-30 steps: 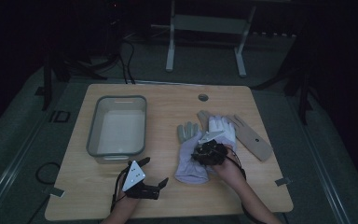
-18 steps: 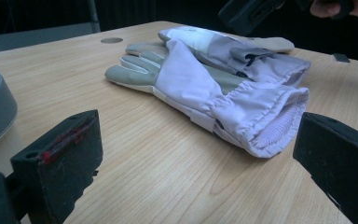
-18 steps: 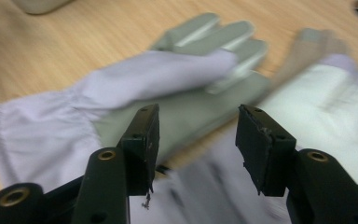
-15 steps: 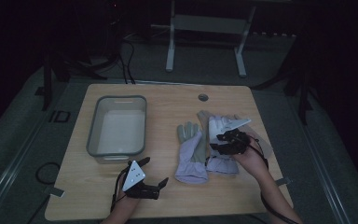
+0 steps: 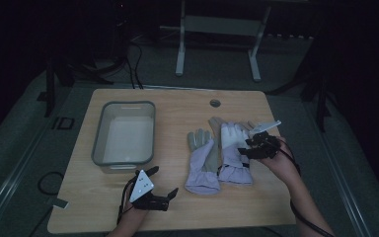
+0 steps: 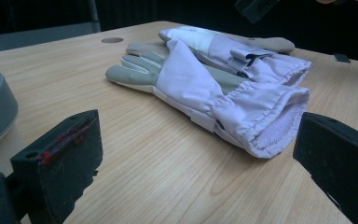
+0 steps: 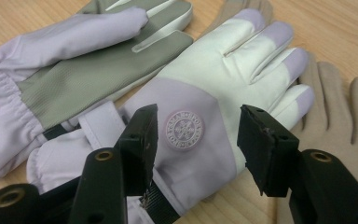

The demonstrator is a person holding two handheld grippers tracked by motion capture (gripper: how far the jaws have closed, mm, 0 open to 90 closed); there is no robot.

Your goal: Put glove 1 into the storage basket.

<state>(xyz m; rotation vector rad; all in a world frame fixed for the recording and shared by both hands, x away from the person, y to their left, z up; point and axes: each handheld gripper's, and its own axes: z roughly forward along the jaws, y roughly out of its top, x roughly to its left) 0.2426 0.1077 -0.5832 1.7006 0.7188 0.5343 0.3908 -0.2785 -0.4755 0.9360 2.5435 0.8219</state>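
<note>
Over the white-backed lilac glove (image 7: pixel 205 116), beside its palm-up mate (image 5: pixel 202 160) mid-tabletop (image 5: pixel 177 106), our right tongs (image 7: pixel 196 140) have just spread, pinching nothing; apparently we released it. Left tongs (image 5: pixel 162 182) rest spread, idle.

The glove with the round badge (image 7: pixel 183 129) is showing a lilac back with cream-white fingers tipped in lilac. Its partner, the glove beside it (image 7: pixel 74 70), is showing lilac cloth with a grey-green ribbed panel. A tan glove (image 7: pixel 335 100) is peeking out underneath. The table (image 5: pixel 177 106) is showing pale wood grain, and the tub (image 5: pixel 97 148) is looking grey with a whitish inside.
</note>
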